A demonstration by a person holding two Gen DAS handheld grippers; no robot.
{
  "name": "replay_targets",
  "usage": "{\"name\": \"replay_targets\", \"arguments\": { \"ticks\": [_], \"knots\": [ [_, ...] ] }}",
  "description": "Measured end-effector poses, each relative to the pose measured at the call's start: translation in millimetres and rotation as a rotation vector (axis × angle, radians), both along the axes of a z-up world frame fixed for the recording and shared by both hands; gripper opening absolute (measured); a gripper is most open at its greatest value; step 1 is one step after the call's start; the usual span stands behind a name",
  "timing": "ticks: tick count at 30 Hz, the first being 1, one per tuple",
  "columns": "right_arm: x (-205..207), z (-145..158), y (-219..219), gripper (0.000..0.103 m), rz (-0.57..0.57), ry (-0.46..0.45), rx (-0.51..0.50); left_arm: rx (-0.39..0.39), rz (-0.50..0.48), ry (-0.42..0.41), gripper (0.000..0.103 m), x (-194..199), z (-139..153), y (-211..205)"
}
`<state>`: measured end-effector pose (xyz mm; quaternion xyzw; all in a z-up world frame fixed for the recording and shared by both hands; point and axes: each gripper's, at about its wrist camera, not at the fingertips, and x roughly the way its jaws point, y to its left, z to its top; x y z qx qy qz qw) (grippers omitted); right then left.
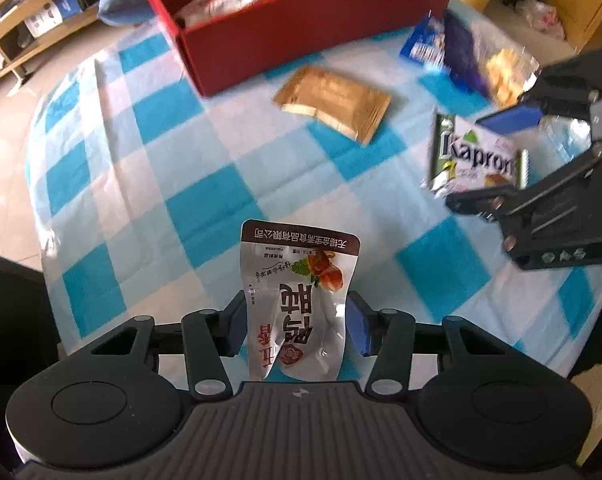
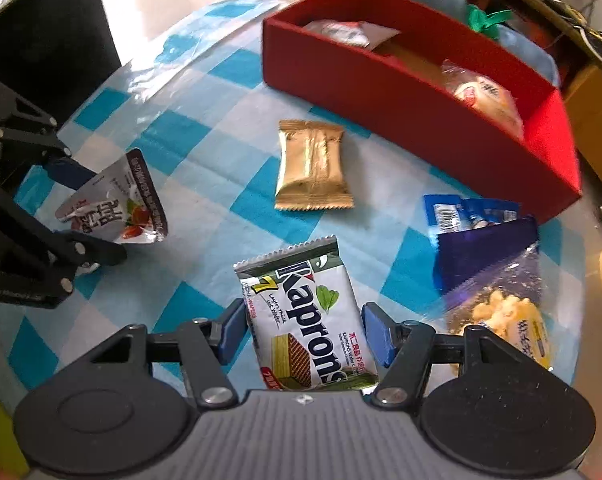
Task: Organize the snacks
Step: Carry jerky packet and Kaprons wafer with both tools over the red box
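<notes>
Roughly halfway, by the look of it. Already a few packets sitting inside the red box (image 2: 421, 120) at the far side of the checked cloth (image 1: 149, 168). Still loose on the cloth: a gold packet (image 2: 313, 168) just in front of the box, plus a blue packet (image 2: 471, 214), a purple packet (image 2: 485, 252) and a clear bag of yellow puffs (image 2: 505, 312) bunched together off to the right.

Left gripper (image 1: 297, 320) clamped on a silver pouch (image 1: 297, 300), pads squeezing both sides, pouch standing up off the cloth. Right gripper (image 2: 305, 332) narrowed around the Kaprons wafer pack (image 2: 309, 320); left pad touching, small gap on the right pad side, but pack looks lifted, so probably gripped. Both well short of the box, so next up is likely carrying over and dropping in
</notes>
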<state>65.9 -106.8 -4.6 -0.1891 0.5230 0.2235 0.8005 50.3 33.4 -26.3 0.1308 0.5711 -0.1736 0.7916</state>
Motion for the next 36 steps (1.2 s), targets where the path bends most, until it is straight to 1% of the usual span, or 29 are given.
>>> {"name": "replay_targets", "arguments": {
  "ticks": [2,6,17,27,30,36],
  "knots": [
    [1.3,7.3,-3.8,0.060,-0.020,-0.015,0.020,-0.020,0.006,-0.021,0.058,1.9,8.1,-1.4],
    [7.6,17.9,-13.7,0.060,-0.068,-0.044,0.042,-0.043,0.023,-0.038,0.058,8.3,12.9,-6.9],
    [16.7,17.7,-21.7,0.060,-0.111,-0.055,0.041,-0.056,0.042,-0.074,0.058,24.0,21.8,-21.6],
    [29.4,32.4,-35.0,0.060,-0.168,-0.094,0.075,-0.080,0.061,-0.103,0.058,37.2,30.4,-29.8],
    [32.7,36.4,-36.5,0.060,-0.177,-0.115,0.070,-0.077,0.058,-0.111,0.058,40.2,31.5,-32.7],
    [37.1,36.5,-37.7,0.060,-0.185,-0.120,0.057,-0.080,0.060,-0.123,0.058,45.1,33.6,-35.9]
  ]
}}
